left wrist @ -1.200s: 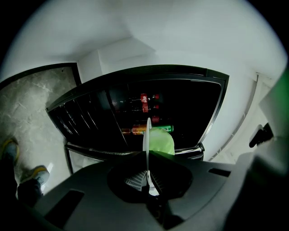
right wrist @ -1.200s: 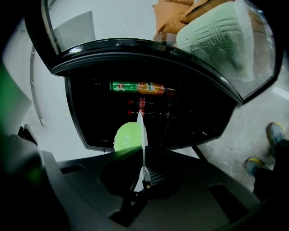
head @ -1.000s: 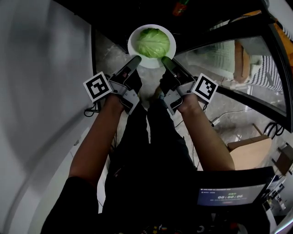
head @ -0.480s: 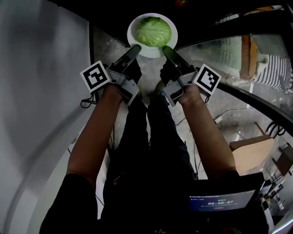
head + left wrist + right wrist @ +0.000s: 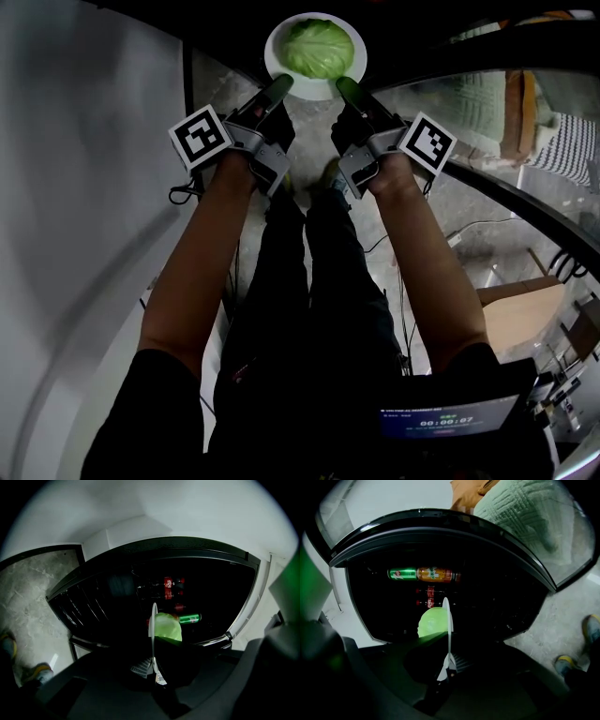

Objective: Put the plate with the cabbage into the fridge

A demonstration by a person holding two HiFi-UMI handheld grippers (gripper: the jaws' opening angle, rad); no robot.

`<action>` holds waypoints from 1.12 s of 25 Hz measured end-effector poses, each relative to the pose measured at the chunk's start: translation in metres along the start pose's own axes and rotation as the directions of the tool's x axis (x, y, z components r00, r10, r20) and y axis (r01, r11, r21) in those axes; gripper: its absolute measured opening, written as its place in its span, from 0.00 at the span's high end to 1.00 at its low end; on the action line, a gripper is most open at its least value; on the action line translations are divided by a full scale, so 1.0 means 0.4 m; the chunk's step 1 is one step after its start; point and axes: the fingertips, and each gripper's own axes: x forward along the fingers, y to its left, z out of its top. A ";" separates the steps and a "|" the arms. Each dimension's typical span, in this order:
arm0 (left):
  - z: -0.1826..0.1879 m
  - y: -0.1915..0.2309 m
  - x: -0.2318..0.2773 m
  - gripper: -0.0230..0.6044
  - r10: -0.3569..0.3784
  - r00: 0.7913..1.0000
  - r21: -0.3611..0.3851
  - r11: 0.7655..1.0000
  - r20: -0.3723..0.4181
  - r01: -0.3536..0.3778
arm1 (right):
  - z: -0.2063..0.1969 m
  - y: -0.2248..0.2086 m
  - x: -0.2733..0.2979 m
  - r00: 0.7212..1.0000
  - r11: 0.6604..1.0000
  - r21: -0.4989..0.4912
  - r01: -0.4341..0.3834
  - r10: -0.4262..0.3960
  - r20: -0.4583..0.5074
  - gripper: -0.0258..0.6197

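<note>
A white plate [image 5: 281,66] carries a green cabbage [image 5: 317,47] and hangs in front of the dark open fridge [image 5: 112,597]. My left gripper [image 5: 278,88] is shut on the plate's near-left rim. My right gripper [image 5: 348,90] is shut on its near-right rim. In the left gripper view the plate [image 5: 153,634] appears edge-on, with the cabbage [image 5: 168,627] to its right. In the right gripper view the plate [image 5: 448,625] is edge-on too, the cabbage [image 5: 431,622] to its left. Both sets of jaws are dark and mostly hidden.
Inside the fridge lie a green can [image 5: 402,574], an orange can [image 5: 436,575] and red-labelled bottles [image 5: 169,583]. The glass fridge door [image 5: 487,122] stands open on the right. A white wall [image 5: 84,187] runs along the left. The person's legs and shoes [image 5: 591,627] stand on the stone floor.
Both grippers have carried the plate with the cabbage forward, farther into the dark fridge opening. Their hold on the rim is unchanged.
</note>
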 end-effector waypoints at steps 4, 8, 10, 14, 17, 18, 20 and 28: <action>-0.002 -0.004 0.001 0.94 0.000 1.000 -0.001 1.000 0.007 0.000 | -0.001 0.003 0.000 1.000 1.000 0.008 -0.003 0.003 -0.002 0.93; -0.001 0.000 -0.002 0.94 0.004 1.000 -0.014 1.000 0.015 -0.004 | -0.002 0.001 0.002 1.000 1.000 0.004 0.003 -0.003 -0.007 0.93; -0.002 0.000 -0.002 0.94 0.006 1.000 -0.017 1.000 0.019 -0.006 | -0.001 0.001 0.001 1.000 1.000 0.004 0.005 -0.005 -0.007 0.93; -0.003 0.003 -0.002 0.94 0.004 1.000 -0.017 1.000 0.022 -0.003 | 0.000 -0.001 0.000 1.000 1.000 0.001 0.005 -0.005 -0.002 0.93; -0.003 0.005 -0.001 0.94 -0.001 1.000 -0.021 1.000 0.027 0.002 | 0.001 -0.001 0.000 1.000 1.000 0.000 0.000 0.000 0.005 0.93; -0.004 0.004 -0.002 0.94 -0.002 1.000 -0.023 1.000 0.030 0.003 | 0.001 -0.001 0.000 1.000 1.000 0.001 -0.001 0.001 0.005 0.93; -0.005 0.003 -0.003 0.94 -0.002 0.999 -0.027 1.000 0.034 0.003 | 0.001 0.001 -0.001 1.000 1.000 0.001 0.000 0.000 0.004 0.93; -0.005 0.004 -0.004 0.94 0.005 0.999 -0.040 0.999 0.046 -0.003 | 0.002 0.004 0.002 1.000 1.000 0.004 0.000 0.000 0.001 0.93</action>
